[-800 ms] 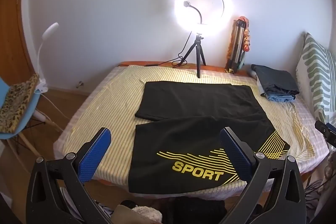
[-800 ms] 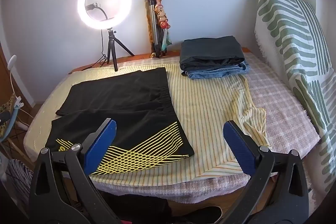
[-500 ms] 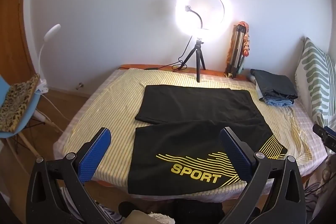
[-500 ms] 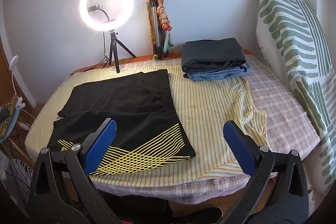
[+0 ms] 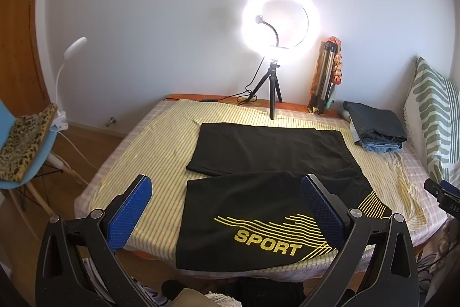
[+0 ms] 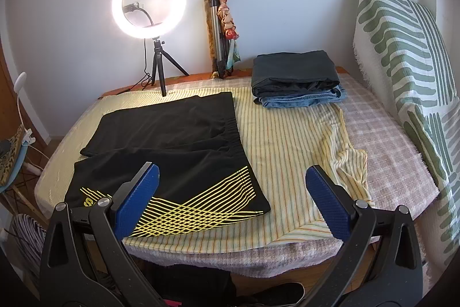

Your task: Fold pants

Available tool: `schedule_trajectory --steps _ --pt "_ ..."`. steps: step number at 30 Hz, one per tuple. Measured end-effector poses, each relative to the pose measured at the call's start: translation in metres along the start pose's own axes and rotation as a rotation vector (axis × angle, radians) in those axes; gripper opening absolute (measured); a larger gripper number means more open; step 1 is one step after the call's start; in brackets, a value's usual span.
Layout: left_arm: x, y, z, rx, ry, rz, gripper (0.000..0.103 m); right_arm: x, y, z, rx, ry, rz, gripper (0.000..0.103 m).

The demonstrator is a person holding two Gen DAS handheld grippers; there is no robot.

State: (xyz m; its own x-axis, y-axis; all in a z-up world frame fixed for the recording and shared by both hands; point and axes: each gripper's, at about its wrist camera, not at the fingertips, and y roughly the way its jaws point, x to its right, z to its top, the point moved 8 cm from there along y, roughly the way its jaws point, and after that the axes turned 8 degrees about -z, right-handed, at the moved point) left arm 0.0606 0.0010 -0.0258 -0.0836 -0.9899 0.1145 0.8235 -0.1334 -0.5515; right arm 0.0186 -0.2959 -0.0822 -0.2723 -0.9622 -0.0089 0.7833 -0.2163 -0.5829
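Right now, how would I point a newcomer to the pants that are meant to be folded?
Start at the lit ring light by the wall, then come forward across the yellow striped sheet. The black shorts lie spread flat there. Unlike the folded stack of dark and denim clothes near the green-patterned pillow, they carry yellow lines and the word SPORT.

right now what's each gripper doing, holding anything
left gripper: jaws open, holding nothing, above the black pants.
right gripper: jaws open, holding nothing.

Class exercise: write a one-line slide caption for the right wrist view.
Open right gripper hovers above black sport shorts spread flat on a striped sheet, folded clothes stacked behind.
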Motion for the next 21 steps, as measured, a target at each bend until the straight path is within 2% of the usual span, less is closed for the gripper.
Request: schedule_trajectory --steps 21 --pt "0.0009 0.0006 -0.0022 0.004 0.003 -0.004 0.103 -0.0039 0.0041 -0.0042 -0.007 0.0 0.013 0.103"
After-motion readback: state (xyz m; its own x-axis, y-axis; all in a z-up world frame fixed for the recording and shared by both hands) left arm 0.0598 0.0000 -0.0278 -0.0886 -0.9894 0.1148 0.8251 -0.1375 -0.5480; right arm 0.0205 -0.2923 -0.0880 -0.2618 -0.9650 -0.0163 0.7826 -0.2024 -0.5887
